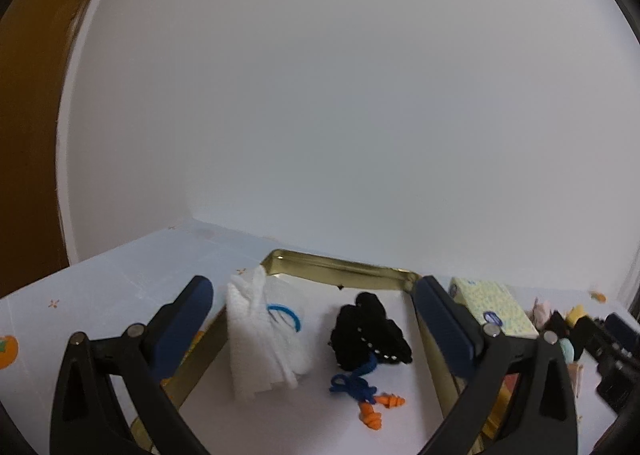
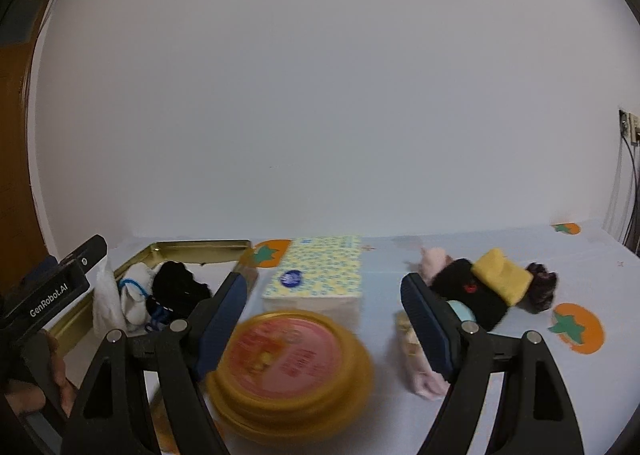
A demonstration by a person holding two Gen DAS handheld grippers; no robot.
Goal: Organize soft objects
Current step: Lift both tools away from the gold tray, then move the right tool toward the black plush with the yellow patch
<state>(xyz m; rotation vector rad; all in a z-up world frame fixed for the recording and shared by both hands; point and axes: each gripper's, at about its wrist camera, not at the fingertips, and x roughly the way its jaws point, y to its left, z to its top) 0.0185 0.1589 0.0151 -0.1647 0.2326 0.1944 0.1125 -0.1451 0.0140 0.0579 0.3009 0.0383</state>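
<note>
A gold tin tray [image 1: 344, 266] lies open below my left gripper [image 1: 314, 297], which is open and empty above it. In the tray lie a white folded cloth [image 1: 260, 339] with a blue hair tie [image 1: 285, 315], a black fabric piece [image 1: 370, 333], a blue cord [image 1: 354, 383] and orange earplugs [image 1: 376, 411]. The tray also shows in the right wrist view [image 2: 200, 247]. My right gripper [image 2: 324, 291] is open and empty over a round yellow lid [image 2: 288, 367]. A pile of soft items sits to its right: pink [image 2: 434, 261], black [image 2: 476, 295], yellow [image 2: 502, 275] and a dark scrunchie [image 2: 542, 287].
A yellow patterned tissue pack [image 2: 320, 275] stands behind the lid; it shows in the left wrist view [image 1: 492, 305] too. The tablecloth [image 2: 578, 329] carries orange persimmon prints. A white wall rises close behind the table. Cables hang at the far right [image 2: 632, 191].
</note>
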